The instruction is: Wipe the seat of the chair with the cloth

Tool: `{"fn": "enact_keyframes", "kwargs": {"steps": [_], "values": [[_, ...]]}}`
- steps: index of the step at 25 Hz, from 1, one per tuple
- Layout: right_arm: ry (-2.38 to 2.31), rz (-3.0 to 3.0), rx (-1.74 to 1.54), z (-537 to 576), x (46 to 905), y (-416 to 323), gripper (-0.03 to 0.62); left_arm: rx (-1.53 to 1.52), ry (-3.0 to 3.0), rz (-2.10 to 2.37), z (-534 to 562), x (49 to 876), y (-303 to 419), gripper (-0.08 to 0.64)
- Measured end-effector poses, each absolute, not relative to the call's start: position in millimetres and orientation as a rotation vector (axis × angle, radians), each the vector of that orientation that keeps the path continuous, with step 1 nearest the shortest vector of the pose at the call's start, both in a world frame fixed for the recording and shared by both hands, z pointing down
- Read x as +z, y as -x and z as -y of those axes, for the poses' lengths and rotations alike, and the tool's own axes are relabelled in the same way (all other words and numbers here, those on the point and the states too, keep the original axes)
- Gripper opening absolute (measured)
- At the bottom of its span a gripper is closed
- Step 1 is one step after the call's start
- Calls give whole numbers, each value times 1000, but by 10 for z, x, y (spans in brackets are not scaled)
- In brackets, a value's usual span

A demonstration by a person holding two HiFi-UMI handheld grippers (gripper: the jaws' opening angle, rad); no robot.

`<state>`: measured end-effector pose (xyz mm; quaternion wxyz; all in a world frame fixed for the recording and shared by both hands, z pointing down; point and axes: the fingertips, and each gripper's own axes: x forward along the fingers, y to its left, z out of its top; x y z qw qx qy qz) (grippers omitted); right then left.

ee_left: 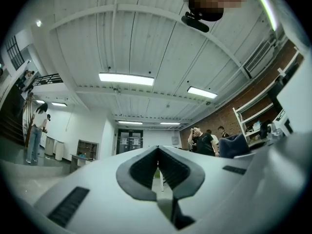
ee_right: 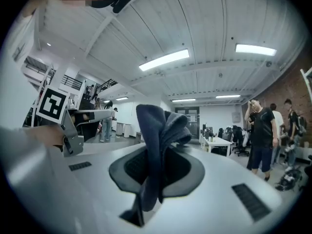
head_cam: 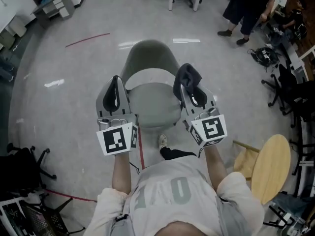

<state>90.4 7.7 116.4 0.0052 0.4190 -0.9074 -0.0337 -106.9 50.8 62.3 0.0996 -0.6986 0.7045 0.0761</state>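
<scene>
A grey shell chair (head_cam: 155,104) stands on the floor in front of me, its seat bare between my two grippers. Both grippers are held above it with their jaws tilted up, so the gripper views show the ceiling. My right gripper (head_cam: 189,88) is shut on a dark blue cloth (head_cam: 188,75), which sticks up in folds from between the jaws (ee_right: 158,140). The left gripper (head_cam: 116,85) hangs over the seat's left edge, its jaws closed together with nothing in them (ee_left: 157,154).
A round wooden stool (head_cam: 270,166) is at my right. Black office chairs (head_cam: 290,90) and bags crowd the right side, with people (head_cam: 248,6) standing at the back right. A black chair base (head_cam: 24,166) sits at my left. A red line (head_cam: 87,39) marks the floor.
</scene>
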Motion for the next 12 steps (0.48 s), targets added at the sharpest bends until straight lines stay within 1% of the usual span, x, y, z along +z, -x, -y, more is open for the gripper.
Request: {"fn": "enact_keyframes", "kwargs": {"steps": [6,12], "values": [[-1252,2847,-33,855,1312,-631,49,205,2010,-2122,356,630,1315,15],[-1193,2847,46,1165,1478,-472,49,160,2028,-2127,819,734,1348,15]]}}
